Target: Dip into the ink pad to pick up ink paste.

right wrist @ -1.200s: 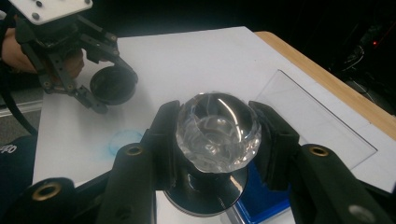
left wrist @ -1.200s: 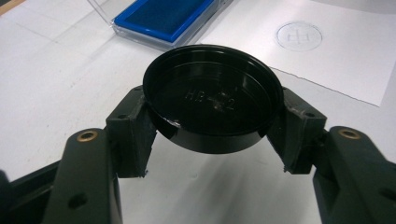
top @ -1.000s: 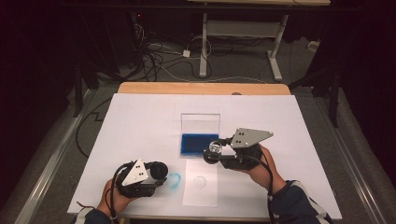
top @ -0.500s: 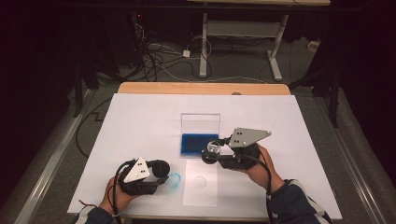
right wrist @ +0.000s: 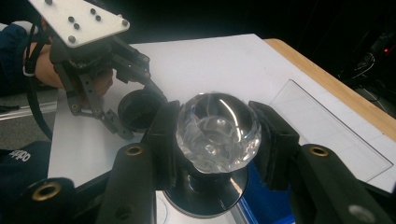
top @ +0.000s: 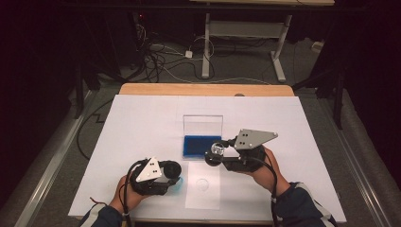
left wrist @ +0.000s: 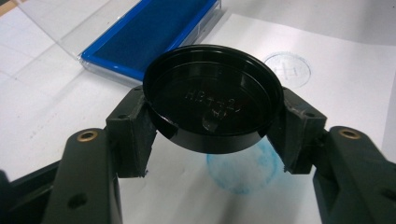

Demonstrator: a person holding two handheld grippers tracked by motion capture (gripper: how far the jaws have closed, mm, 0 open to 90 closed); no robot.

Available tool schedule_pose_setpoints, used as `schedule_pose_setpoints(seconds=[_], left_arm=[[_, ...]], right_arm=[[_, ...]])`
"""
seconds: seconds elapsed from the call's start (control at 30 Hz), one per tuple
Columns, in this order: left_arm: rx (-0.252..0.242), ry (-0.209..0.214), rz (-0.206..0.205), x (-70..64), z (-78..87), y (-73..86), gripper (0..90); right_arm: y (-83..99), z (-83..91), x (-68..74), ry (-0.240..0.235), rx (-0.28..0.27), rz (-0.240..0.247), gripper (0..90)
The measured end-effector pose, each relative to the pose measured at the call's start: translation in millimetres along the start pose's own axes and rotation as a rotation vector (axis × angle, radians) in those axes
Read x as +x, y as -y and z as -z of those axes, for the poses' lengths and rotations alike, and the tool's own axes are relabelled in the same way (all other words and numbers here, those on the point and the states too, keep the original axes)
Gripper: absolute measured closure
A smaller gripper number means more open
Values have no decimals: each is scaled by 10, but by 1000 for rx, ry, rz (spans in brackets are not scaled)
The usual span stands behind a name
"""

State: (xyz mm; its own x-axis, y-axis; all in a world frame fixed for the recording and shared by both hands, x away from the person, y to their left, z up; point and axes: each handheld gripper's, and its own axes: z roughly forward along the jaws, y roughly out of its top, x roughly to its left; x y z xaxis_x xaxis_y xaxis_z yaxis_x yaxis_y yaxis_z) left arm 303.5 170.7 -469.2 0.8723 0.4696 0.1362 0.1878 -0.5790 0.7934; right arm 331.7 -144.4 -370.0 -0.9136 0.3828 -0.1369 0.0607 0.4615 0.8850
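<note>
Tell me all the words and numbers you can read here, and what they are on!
Raised letters inside the black lid, held by the left claw: too faint to read for sure.
Round blue stamp mark on the paper: some sign inside, too pale to read.
Sleeve in the right gripper view: small white print, too blurred to read.

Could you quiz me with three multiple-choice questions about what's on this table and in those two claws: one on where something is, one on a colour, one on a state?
1. Where is the round stamped mark?
A. on the sheet of paper
B. on the ink pad lid
C. on the floor

2. What colour is the ink pad?
A. red
B. blue
C. green

3. What is the left claw doing?
A. hanging open
B. gripping a pen
C. shut on the black round cap

Answers: 1 A, the circle lies on the sheet between the hands; 2 B, the pad is blue in its open case; 3 C, both jaws press the cap's sides.
</note>
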Motion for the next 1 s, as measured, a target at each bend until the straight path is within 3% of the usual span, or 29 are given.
schedule_pose_setpoints(seconds=[1.0], left_arm=[[-8,40,-13,-53,-98,-100,364]], right_arm=[[-42,15,28,-19,-12,3,568]])
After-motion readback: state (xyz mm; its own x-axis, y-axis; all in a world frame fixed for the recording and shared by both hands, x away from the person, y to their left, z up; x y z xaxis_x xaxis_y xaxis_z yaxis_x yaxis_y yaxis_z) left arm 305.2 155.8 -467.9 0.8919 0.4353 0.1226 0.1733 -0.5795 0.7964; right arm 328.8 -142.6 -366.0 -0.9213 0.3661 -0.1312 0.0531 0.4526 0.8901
